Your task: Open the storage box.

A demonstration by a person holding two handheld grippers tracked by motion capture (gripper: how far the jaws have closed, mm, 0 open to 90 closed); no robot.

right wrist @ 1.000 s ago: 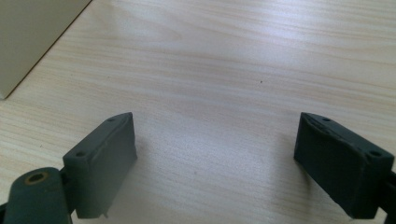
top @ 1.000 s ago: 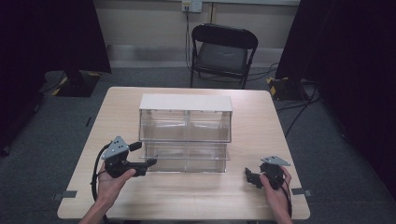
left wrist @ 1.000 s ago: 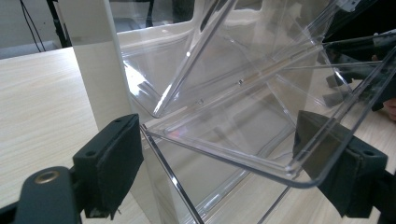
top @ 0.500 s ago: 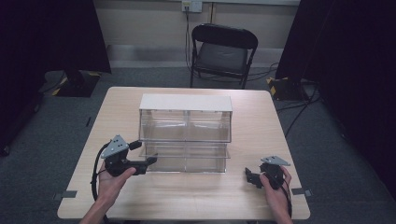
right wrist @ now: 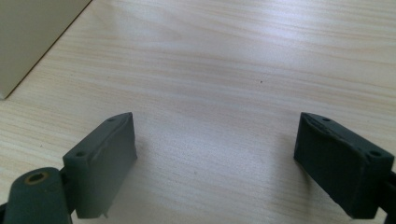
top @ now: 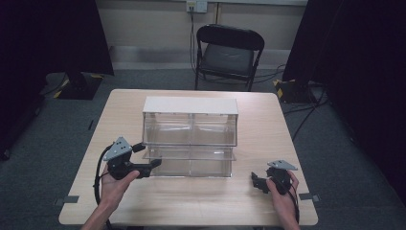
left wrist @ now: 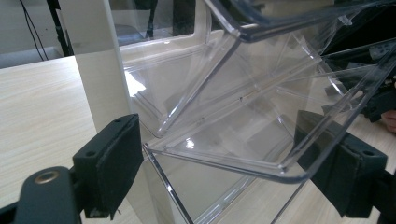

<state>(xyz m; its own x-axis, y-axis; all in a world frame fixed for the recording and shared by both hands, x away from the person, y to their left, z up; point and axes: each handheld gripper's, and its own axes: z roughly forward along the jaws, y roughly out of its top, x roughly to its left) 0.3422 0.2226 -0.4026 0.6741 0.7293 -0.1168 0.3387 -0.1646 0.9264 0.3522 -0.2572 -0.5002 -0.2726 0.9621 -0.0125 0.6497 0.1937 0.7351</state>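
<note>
A clear plastic bin cabinet (top: 190,125) with a white frame stands at the middle of the wooden table (top: 268,124). Its lower left bin (top: 168,160) is tipped outward. My left gripper (top: 147,156) is at that bin's front left corner. In the left gripper view the gripper (left wrist: 217,149) is open, its jaws wide on either side of the bin's clear rim (left wrist: 224,162), without squeezing it. The white frame post (left wrist: 100,70) rises just behind the left jaw. My right gripper (top: 257,182) rests near the front right edge, open over bare wood (right wrist: 215,140), holding nothing.
A black folding chair (top: 229,52) stands on the floor beyond the table's far edge. Bare tabletop lies to the left and right of the cabinet and along the front edge. A corner of the cabinet's white frame (right wrist: 28,37) shows at the upper left in the right gripper view.
</note>
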